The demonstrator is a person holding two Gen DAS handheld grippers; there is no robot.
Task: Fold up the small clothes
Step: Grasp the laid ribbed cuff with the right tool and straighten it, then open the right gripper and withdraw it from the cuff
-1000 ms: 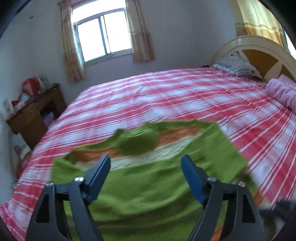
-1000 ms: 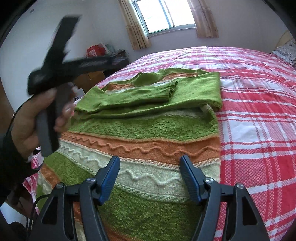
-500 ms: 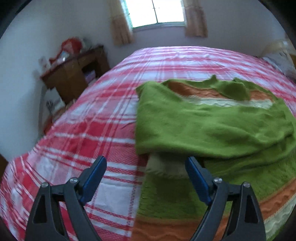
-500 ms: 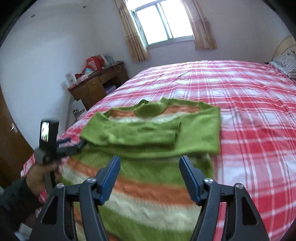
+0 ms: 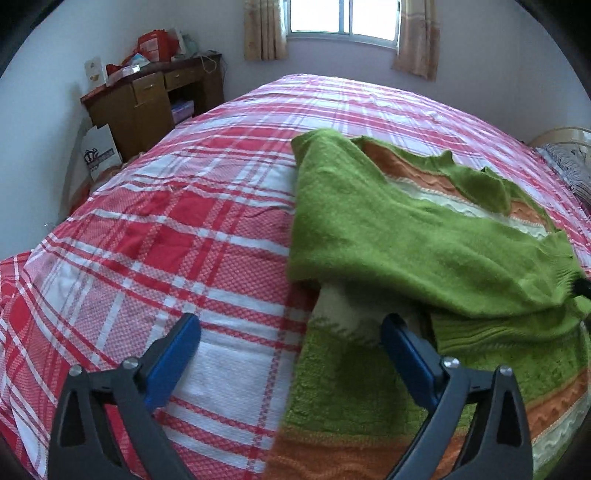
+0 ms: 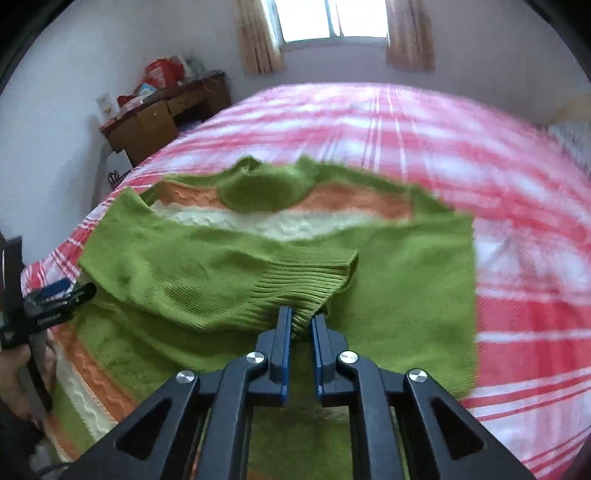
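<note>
Gripping the ribbed cuff [image 6: 314, 291] of the sweater [image 5: 424, 258], my right tongs [image 6: 300, 321] have just been closing and now pinch the knit between their blue pads. The cuff ends a green sleeve folded across the sweater's chest. My left tongs [image 5: 290, 345] have just been opening and stand spread wide, gripping nothing; their right pad hangs over the sweater's left edge, beside a cream fold that peeks out under the green sleeve, and their left pad over the bare bedspread.

The sweater, green with orange and cream wavy bands, lies flat on the bed [image 5: 166, 240], collar toward the window [image 5: 343, 18]. The bed wears a red, pink and white plaid cover.

For writing, the only mark I find is on a white bag [image 5: 99, 155] left of the bed, below the wooden desk [image 5: 147, 99]: a dark crown-like emblem with a band of letters too small to read. The desk carries red bags and small boxes, contents not clear. A white card leans on the wall there, its print unreadable.

In the right wrist view my left hand [image 6: 16, 373] shows at the left edge, left of the sweater, wrapped round the handle of its tongs. Both tongs angle downward toward the bed.
</note>
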